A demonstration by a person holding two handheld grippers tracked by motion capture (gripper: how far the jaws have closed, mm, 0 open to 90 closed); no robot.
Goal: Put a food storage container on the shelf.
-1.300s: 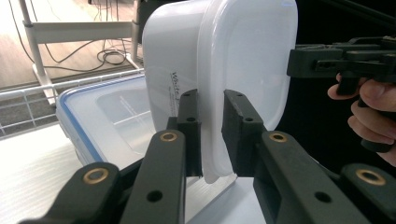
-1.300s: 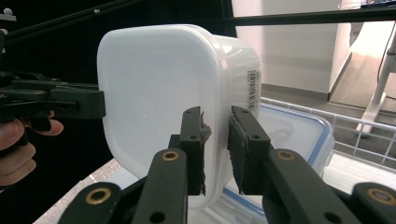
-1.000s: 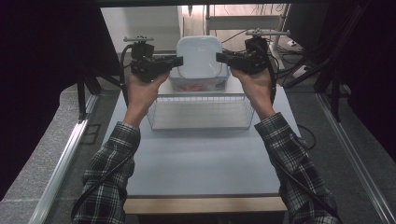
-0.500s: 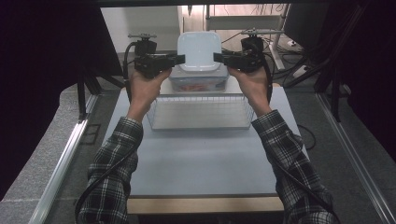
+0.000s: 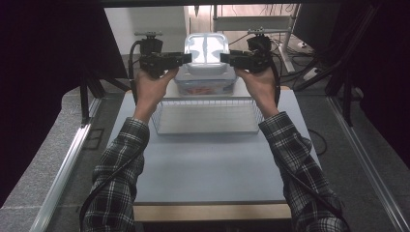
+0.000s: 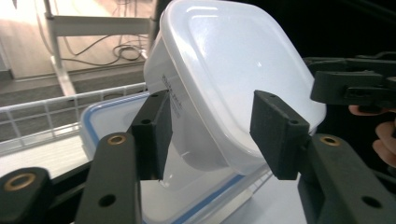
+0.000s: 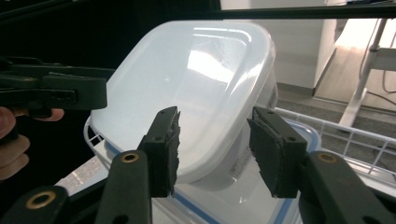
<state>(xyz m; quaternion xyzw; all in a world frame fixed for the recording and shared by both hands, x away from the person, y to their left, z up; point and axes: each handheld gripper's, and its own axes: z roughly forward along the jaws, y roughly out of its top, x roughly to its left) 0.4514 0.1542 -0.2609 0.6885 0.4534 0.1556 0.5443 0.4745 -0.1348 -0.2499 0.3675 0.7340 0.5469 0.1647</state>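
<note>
I have both grippers at the far end of the table (image 5: 208,164), 1 on each side of a white tub (image 5: 207,50). The tub sits on a blue-rimmed box (image 5: 205,86), which stands just behind a wire basket (image 5: 205,117).

In the left gripper view, the left gripper (image 6: 210,128) has its 2 jaws about half open around the tub's rim. They have just been opening, and I see a gap between each pad and the plastic, so nothing is clamped. The tub fills the space between them and looks tilted against the box lid below it; since the camera turns with my hand, I cannot tell how much of that tilt is real.

In the right gripper view, the right gripper (image 7: 212,147) is the same: jaws roughly half open, just been opening, rim between them, pads off the plastic.

From the high view, the left gripper (image 5: 186,58) and right gripper (image 5: 225,58) point inward at the tub's sides, with my plaid sleeves (image 5: 121,159) coming up from the bottom
</note>
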